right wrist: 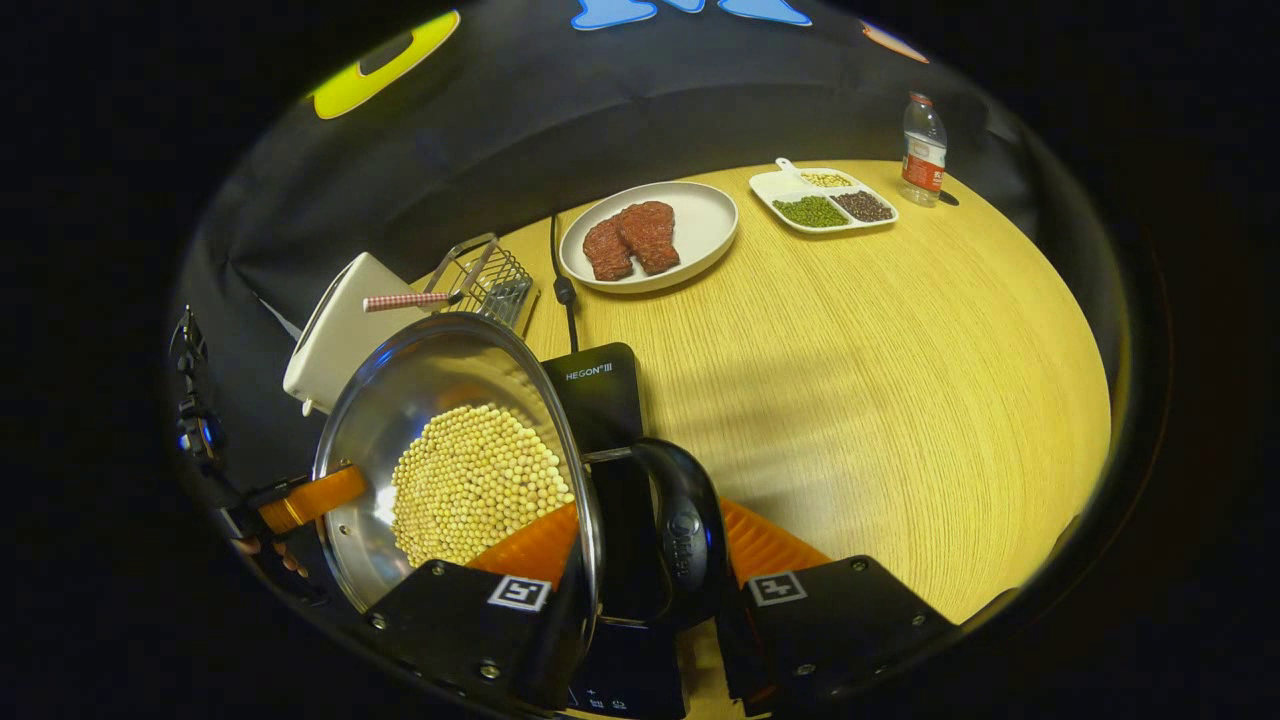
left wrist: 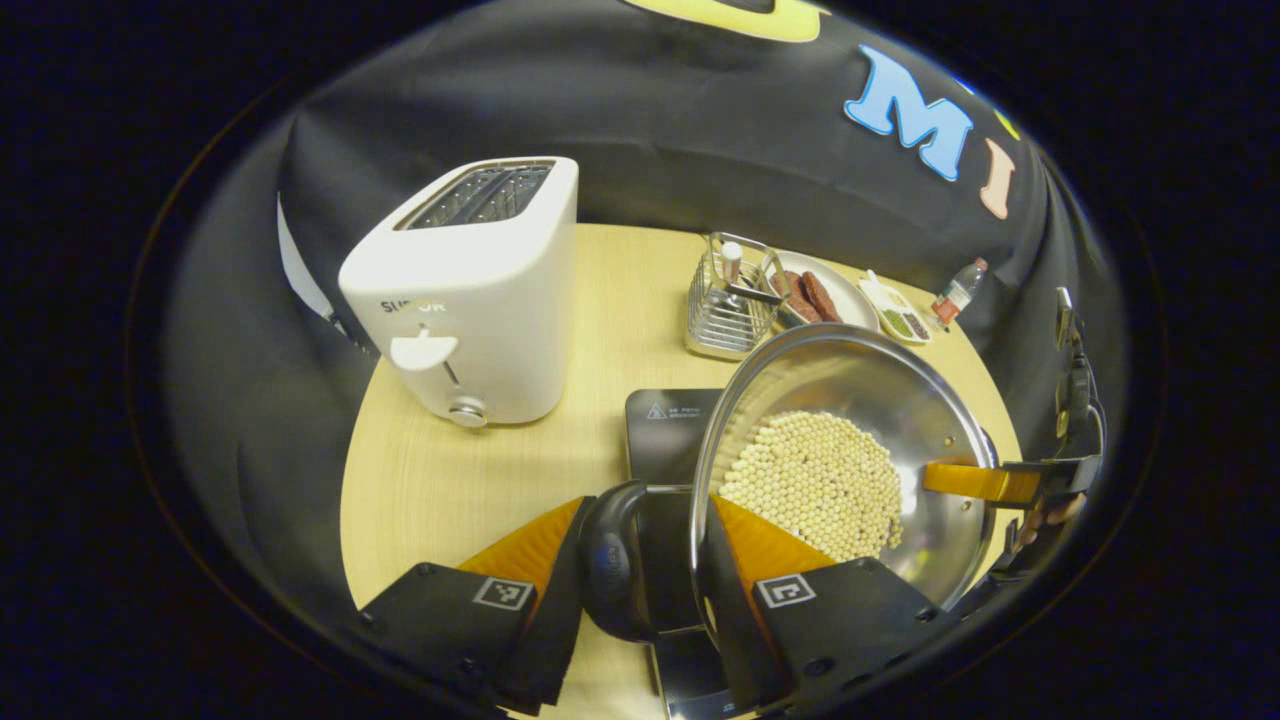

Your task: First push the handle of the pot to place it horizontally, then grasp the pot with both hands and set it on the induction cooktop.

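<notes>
Above table [right wrist: 900,350], each tool [left wrist: 640,560] [right wrist: 640,590] pinches a pot [left wrist: 850,400] handle, open wood rightward.

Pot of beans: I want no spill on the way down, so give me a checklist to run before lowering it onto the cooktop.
1. Left gripper clamps the pot at its handle: ok.
2. Right gripper clamps the opposite handle: ok.
3. Induction cooktop lies under the pot: ok.
4. Pot held level: cannot tell.
5. Beans sit well below the rim: ok.
6. Toaster and wire rack stand apart from the cooktop: ok.
</notes>
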